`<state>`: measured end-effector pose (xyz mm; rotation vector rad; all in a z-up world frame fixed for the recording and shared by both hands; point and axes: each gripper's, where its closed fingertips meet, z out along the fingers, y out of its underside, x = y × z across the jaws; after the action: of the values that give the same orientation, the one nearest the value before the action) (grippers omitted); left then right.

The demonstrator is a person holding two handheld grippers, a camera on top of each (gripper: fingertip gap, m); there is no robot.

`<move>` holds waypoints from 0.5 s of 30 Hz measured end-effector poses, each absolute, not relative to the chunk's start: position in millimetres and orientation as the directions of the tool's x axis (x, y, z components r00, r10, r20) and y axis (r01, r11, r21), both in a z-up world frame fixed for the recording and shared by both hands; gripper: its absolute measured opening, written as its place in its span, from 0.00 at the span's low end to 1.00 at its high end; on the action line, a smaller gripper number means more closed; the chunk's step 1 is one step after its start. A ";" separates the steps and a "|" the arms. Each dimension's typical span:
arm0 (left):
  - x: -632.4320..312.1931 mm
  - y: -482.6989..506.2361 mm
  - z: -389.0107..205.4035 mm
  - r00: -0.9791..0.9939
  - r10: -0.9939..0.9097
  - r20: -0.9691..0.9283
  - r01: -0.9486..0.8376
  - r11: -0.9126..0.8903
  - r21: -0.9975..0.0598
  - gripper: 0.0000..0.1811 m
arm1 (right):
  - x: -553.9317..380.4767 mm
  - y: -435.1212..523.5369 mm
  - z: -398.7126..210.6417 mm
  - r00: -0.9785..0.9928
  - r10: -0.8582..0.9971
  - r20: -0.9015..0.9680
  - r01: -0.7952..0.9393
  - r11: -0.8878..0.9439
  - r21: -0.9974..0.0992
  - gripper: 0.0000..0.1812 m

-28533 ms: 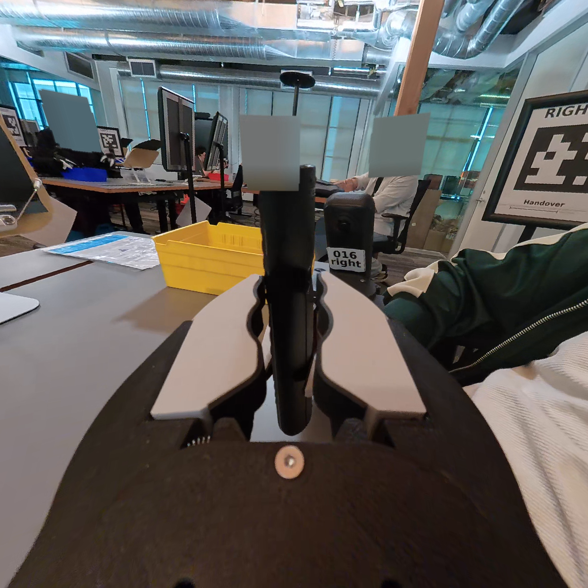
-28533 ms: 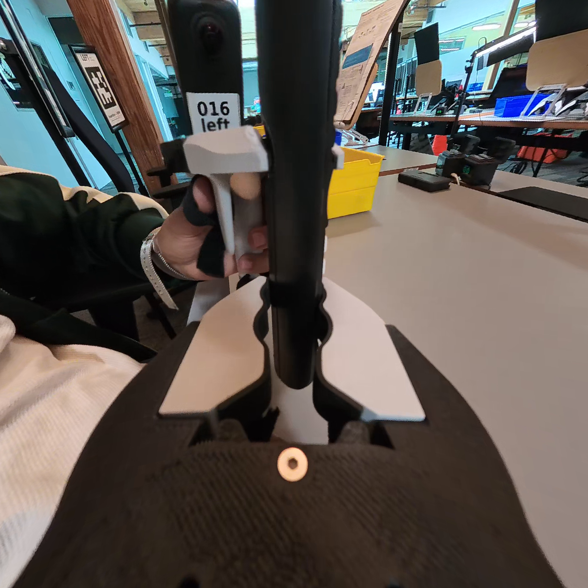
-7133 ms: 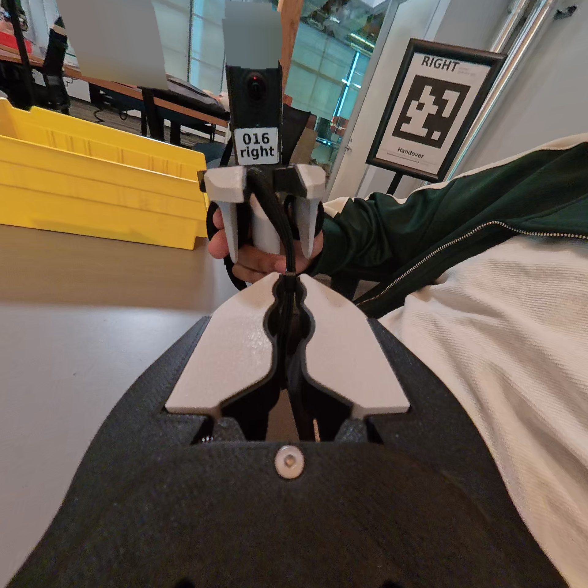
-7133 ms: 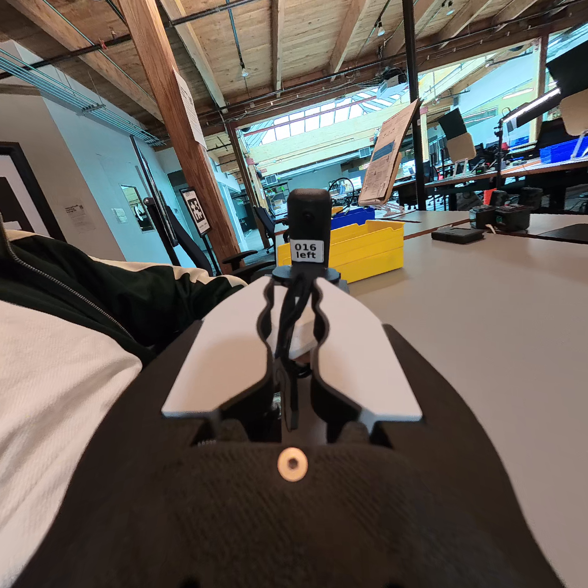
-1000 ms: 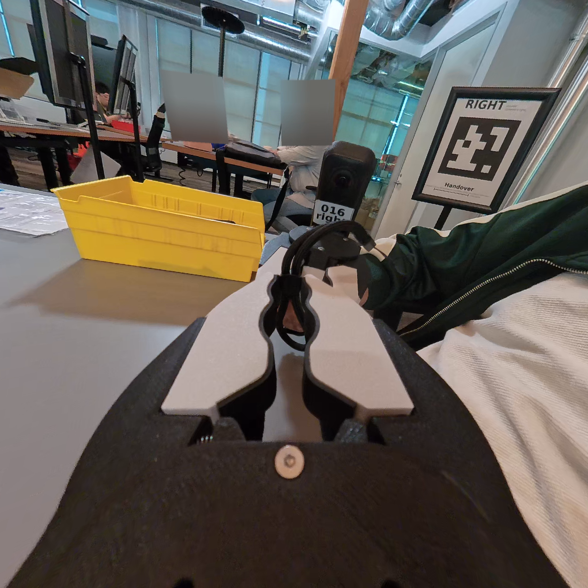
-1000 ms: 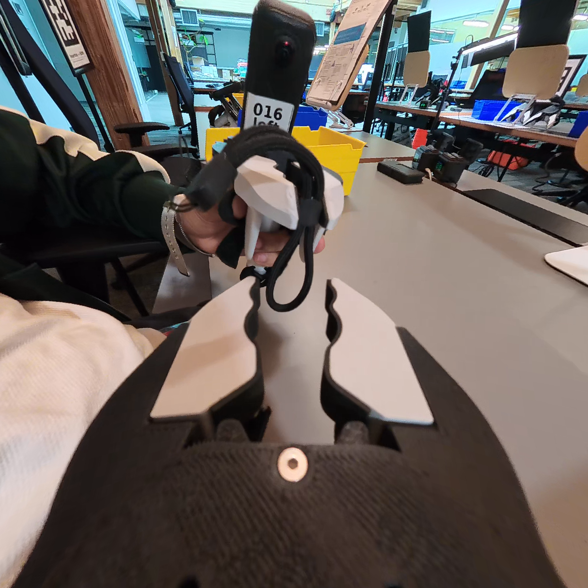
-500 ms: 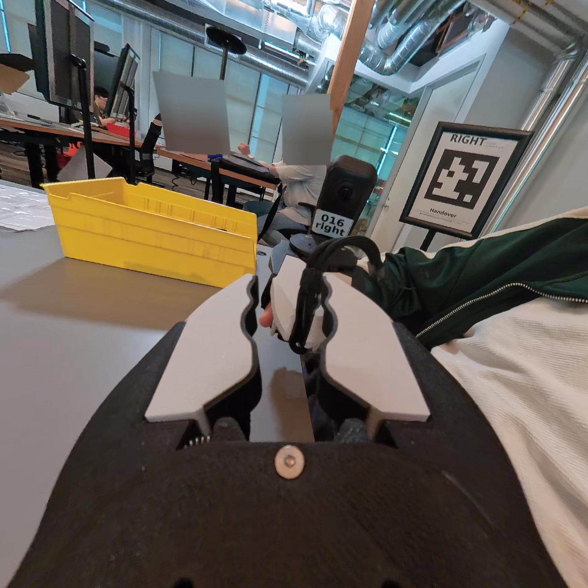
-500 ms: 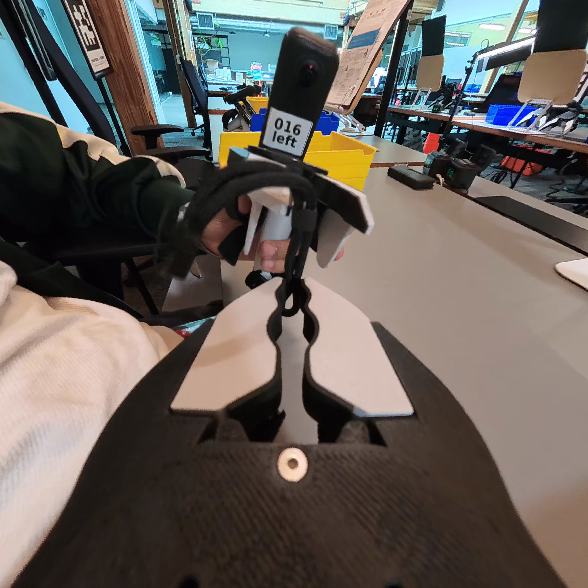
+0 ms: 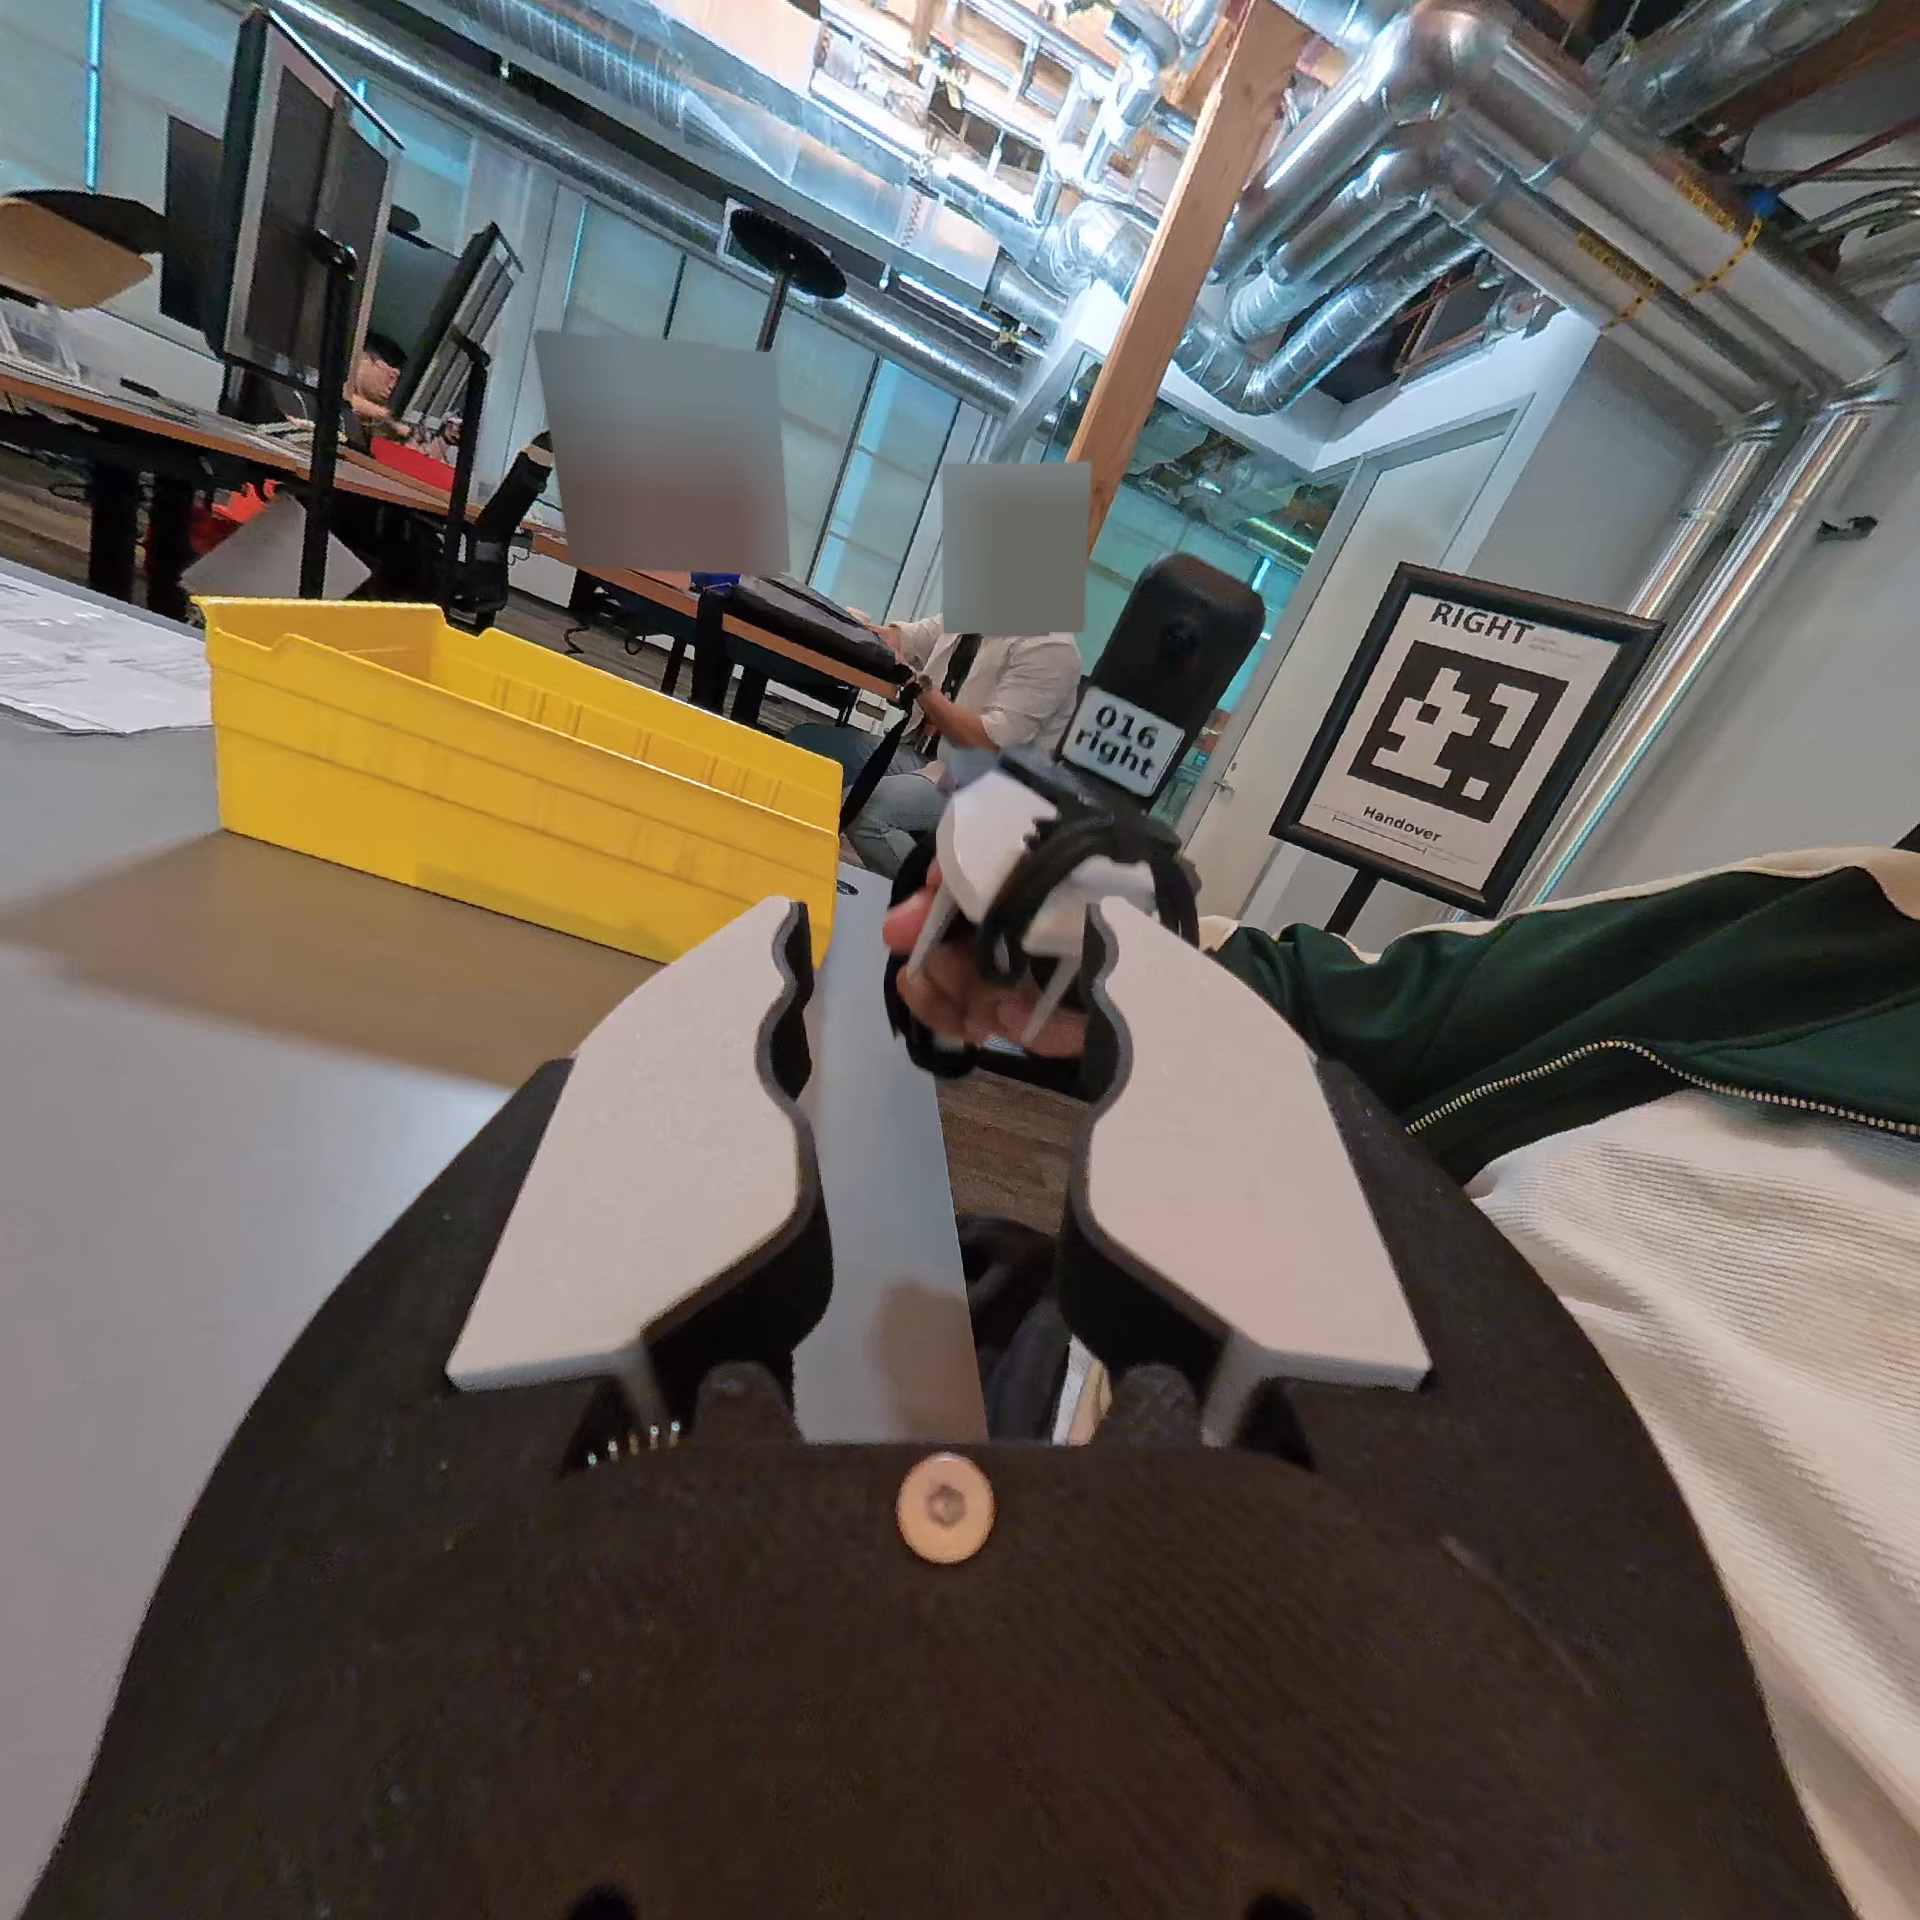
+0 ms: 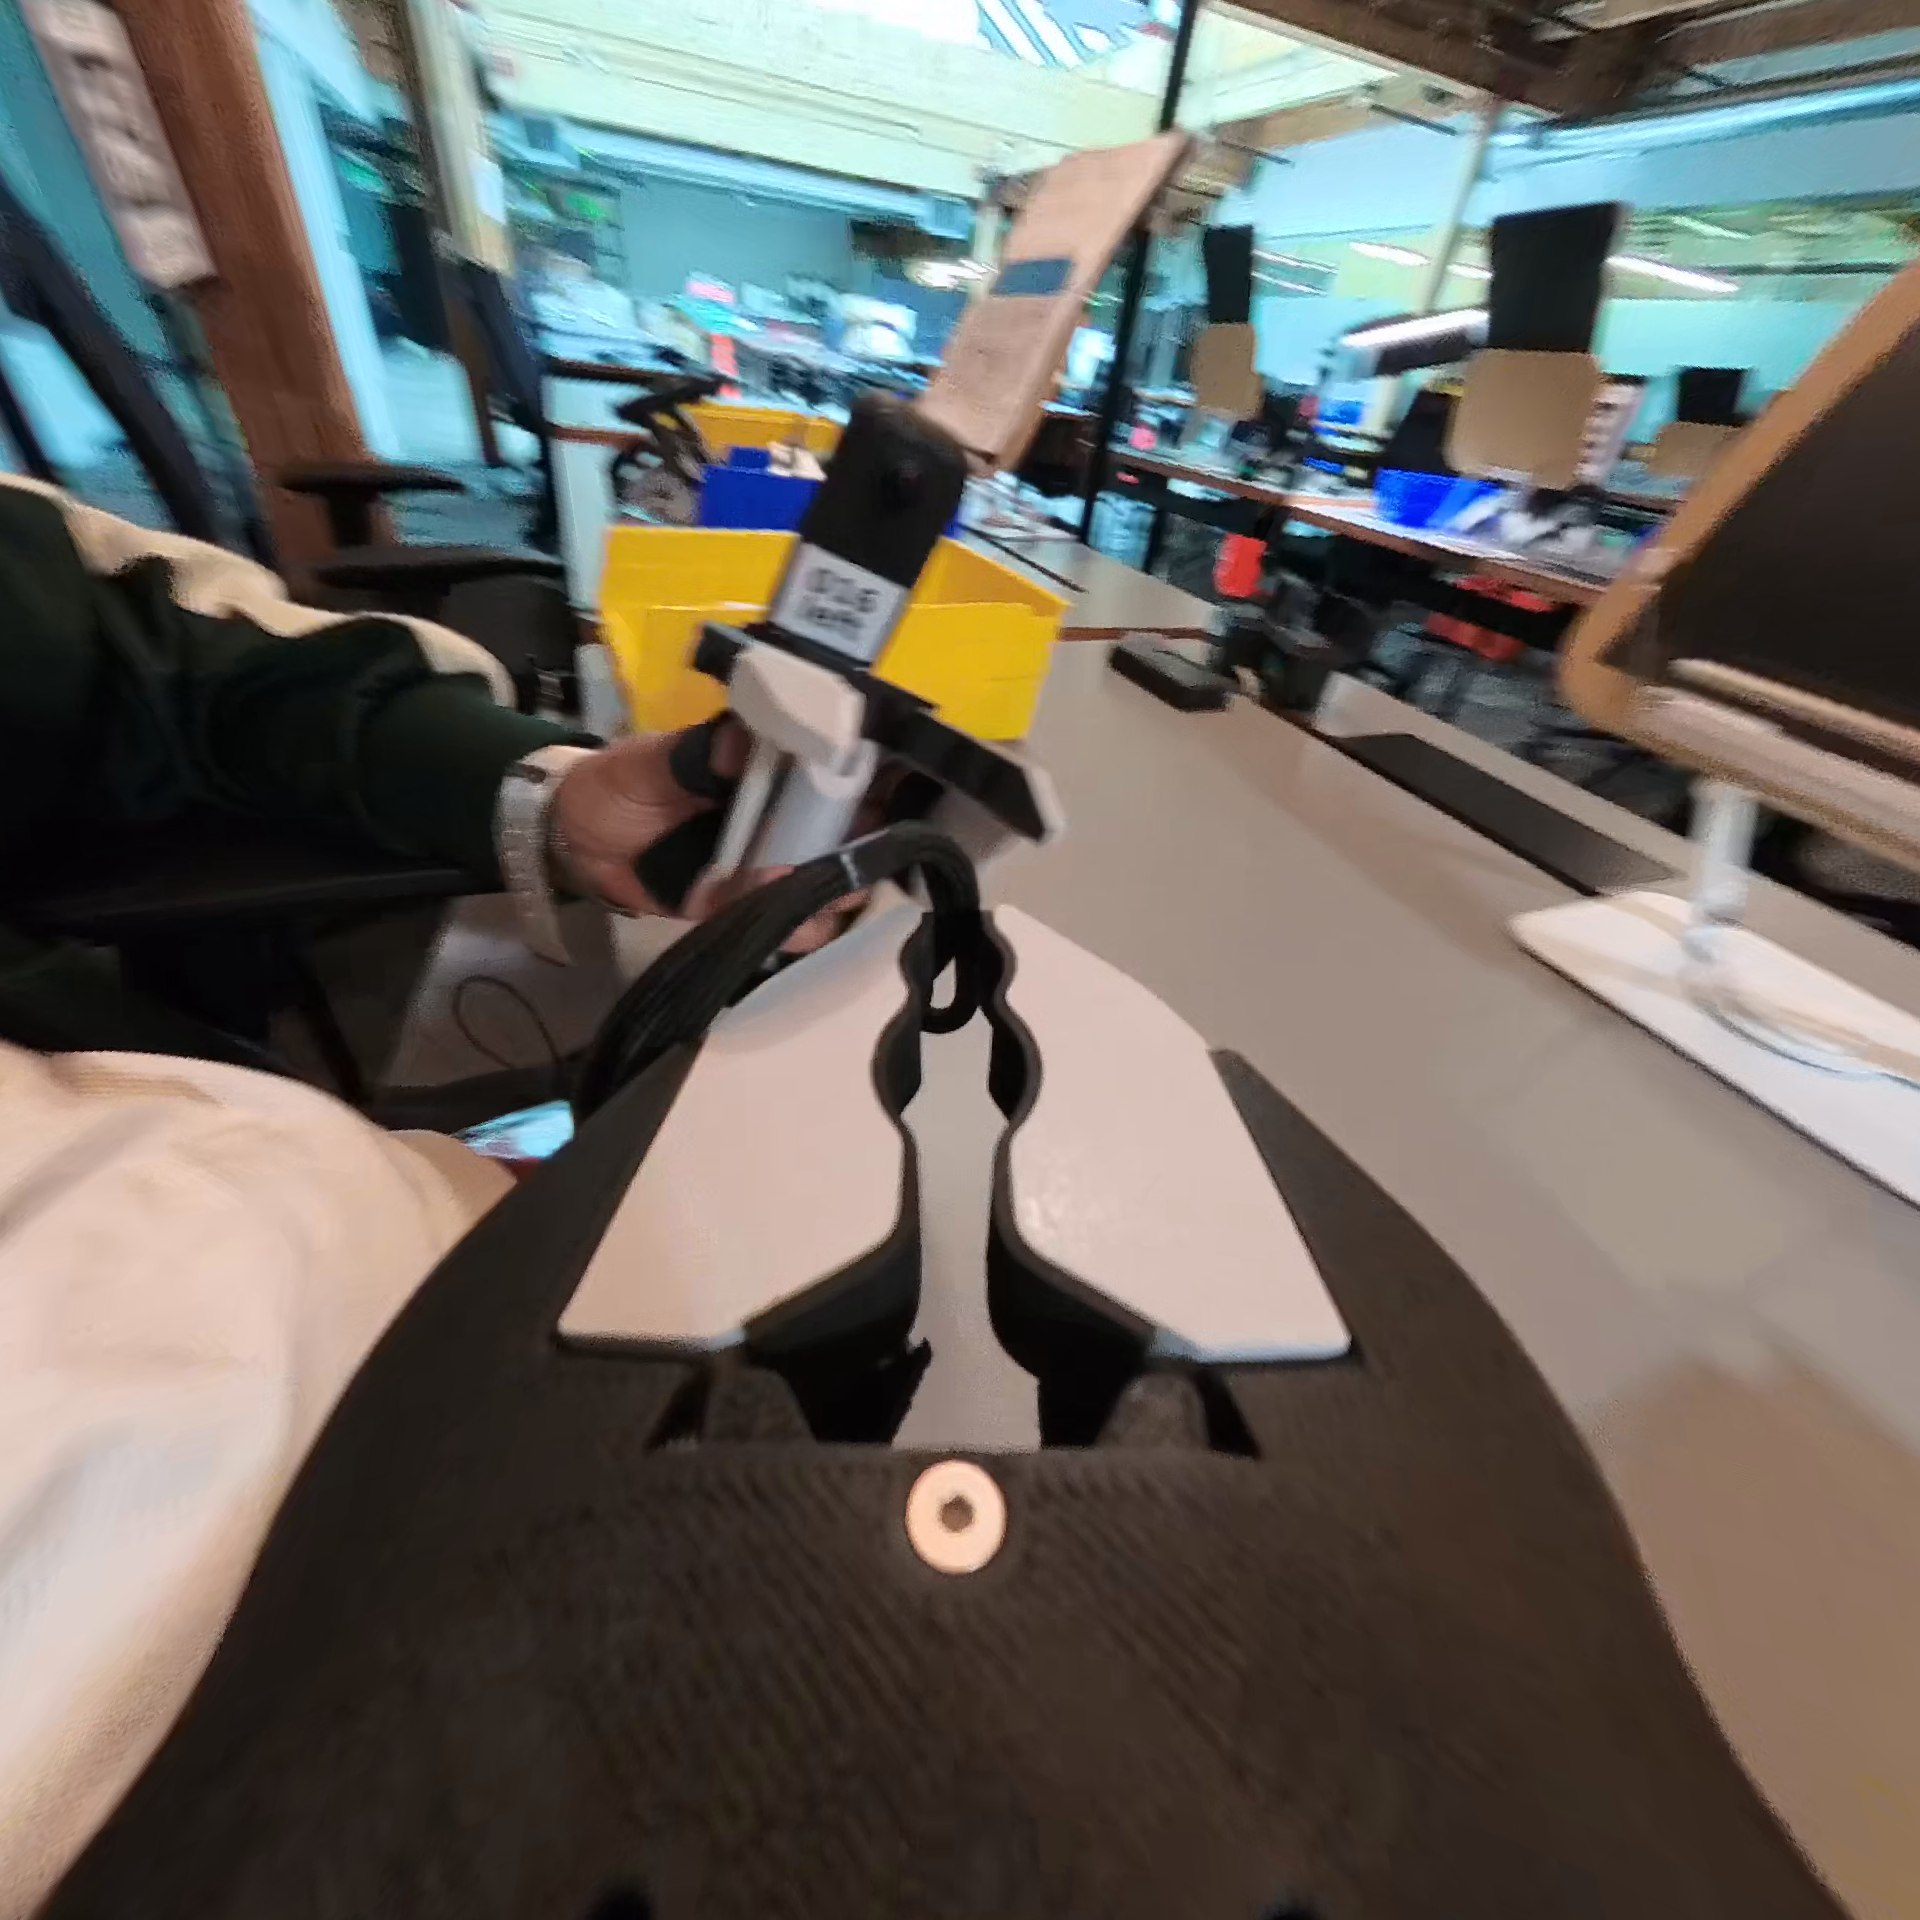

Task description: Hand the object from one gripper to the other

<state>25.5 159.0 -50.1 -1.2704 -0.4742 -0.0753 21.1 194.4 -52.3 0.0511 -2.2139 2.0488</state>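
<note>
Matt grey bench (image 9: pixel 208 1091) is looking smooth. Yellow bin (image 9: pixel 499 769) at left is showing glossy plastic. Black cord (image 10: pixel 935 914) is looking rubbery, and upper-right ducts (image 9: pixel 1351 208) are gleaming metal.

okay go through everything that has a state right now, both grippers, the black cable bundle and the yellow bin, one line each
Left gripper: open, nothing between its fingers.
Right gripper: shut on the black cable bundle.
Black cable bundle: coiled, pinched near the fingertips, the rest hanging off to one side.
Yellow bin: upright on the grey table, open-topped.
</note>
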 end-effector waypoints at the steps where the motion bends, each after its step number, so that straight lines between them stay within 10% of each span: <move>1: 25.5 159.4 -50.8 0.901 0.203 0.384 0.314 0.304 -0.899 0.26 | 8.2 202.8 -46.4 -0.981 0.130 0.147 -0.132 0.116 -0.984 0.04; 15: 22.4 163.2 -59.3 0.883 0.183 0.433 0.369 0.301 -0.879 0.26 | -171.8 416.4 -44.2 -0.515 0.788 0.338 0.085 0.440 -0.894 0.12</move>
<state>22.4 163.2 -59.3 -1.2749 -0.5083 -0.1308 -171.8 416.4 -44.2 -0.7370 -1.8986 1.1201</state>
